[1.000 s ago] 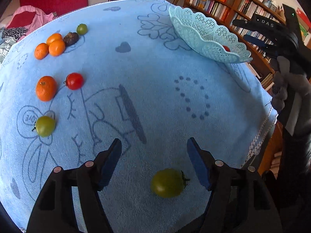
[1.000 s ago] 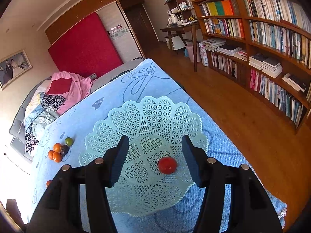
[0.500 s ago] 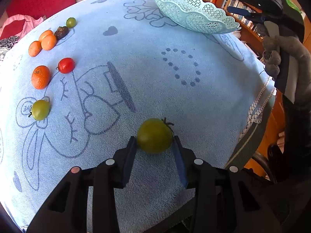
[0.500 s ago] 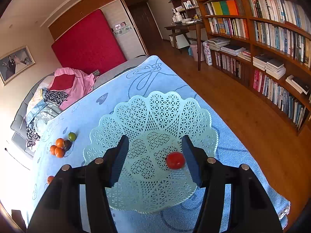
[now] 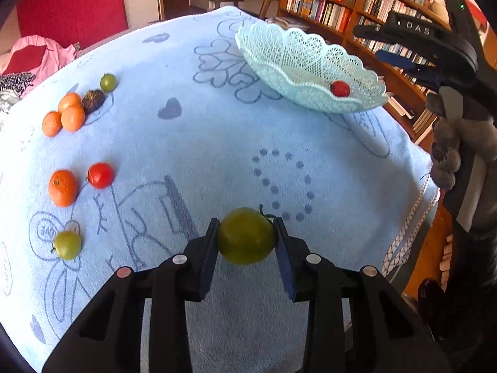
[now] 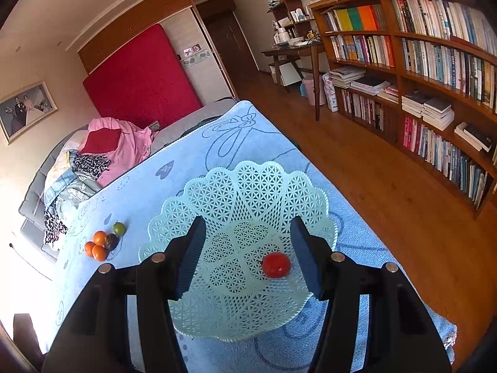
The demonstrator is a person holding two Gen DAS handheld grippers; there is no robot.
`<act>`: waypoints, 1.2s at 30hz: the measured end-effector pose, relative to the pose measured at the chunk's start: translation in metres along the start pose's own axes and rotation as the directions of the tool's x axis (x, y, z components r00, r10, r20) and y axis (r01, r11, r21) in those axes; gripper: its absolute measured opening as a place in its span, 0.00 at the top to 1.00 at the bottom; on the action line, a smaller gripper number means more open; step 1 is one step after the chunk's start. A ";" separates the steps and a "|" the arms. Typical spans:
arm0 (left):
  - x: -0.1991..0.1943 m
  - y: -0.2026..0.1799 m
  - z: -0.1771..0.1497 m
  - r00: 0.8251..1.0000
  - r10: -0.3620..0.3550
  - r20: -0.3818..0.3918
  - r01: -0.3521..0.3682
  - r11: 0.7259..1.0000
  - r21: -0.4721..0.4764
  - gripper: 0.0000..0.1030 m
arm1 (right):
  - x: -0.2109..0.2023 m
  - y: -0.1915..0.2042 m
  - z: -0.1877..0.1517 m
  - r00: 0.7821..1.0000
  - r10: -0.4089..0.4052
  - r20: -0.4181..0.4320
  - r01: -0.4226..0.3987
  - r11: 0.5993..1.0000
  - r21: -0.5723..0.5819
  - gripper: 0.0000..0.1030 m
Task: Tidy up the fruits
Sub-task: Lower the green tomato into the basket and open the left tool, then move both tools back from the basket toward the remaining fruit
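Left wrist view: left claw (image 5: 245, 236) clamps green tomato (image 5: 246, 235) above blue towel (image 5: 192, 143) near bookshelves (image 5: 335, 9).

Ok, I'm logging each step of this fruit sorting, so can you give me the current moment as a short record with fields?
left tool: shut on the green tomato, lifted off the blue towel
right tool: open, empty, above the basket
basket contents: one red tomato
far group on towel: three oranges, a dark brown fruit, a small green tomato
near group on towel: one orange, one red tomato, one green tomato
done so far: one fruit in basket, one in hand
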State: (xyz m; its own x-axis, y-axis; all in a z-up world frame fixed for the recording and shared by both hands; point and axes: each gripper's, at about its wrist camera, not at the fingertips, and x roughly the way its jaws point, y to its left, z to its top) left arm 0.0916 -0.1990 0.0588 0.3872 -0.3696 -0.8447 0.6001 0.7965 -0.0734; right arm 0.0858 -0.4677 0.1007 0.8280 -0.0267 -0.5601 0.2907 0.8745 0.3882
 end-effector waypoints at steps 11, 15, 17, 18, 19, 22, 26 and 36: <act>-0.004 -0.036 0.101 0.981 -0.019 0.192 0.004 0.997 0.082 0.66 | 0.004 -0.012 0.002 1.000 -0.030 -0.001 0.030 0.999 0.015 0.43; 0.012 -0.041 0.123 0.982 -0.027 0.189 0.011 0.997 0.082 0.65 | 0.010 -0.014 -0.001 0.999 -0.033 -0.017 0.033 0.999 0.009 0.43; 0.020 -0.042 0.129 0.982 -0.027 0.187 0.013 0.997 0.073 0.65 | 0.013 -0.016 -0.001 0.999 -0.031 -0.023 0.032 0.999 0.013 0.43; 0.023 -0.041 0.131 0.983 -0.023 0.182 0.011 0.998 0.067 0.62 | 0.013 -0.018 -0.001 0.999 -0.032 -0.023 0.032 0.999 0.018 0.43; 0.026 -0.041 0.134 0.984 -0.020 0.180 0.009 0.998 0.063 0.57 | 0.014 -0.019 -0.001 0.999 -0.033 -0.022 0.033 0.999 0.022 0.43; 0.028 -0.038 0.141 0.981 -0.012 0.194 0.002 0.999 0.050 0.40 | 0.013 -0.024 0.001 1.000 -0.026 -0.017 0.026 0.999 0.036 0.43; 0.029 -0.034 0.149 0.978 -0.006 0.209 -0.002 0.999 0.038 0.28 | 0.012 -0.028 0.004 1.000 -0.018 -0.010 0.018 0.999 0.046 0.43; 0.030 -0.007 0.157 0.975 0.041 0.220 -0.031 0.998 -0.051 0.20 | -0.005 -0.013 0.018 0.999 -0.047 0.018 0.047 0.999 -0.018 0.38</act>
State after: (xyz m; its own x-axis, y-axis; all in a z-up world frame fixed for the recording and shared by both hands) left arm 0.2092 -0.2909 0.1173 0.5561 -0.4328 -0.7096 0.5514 0.8309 -0.0747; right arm 0.0868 -0.4880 0.1113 0.8218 -0.0765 -0.5646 0.3211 0.8808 0.3481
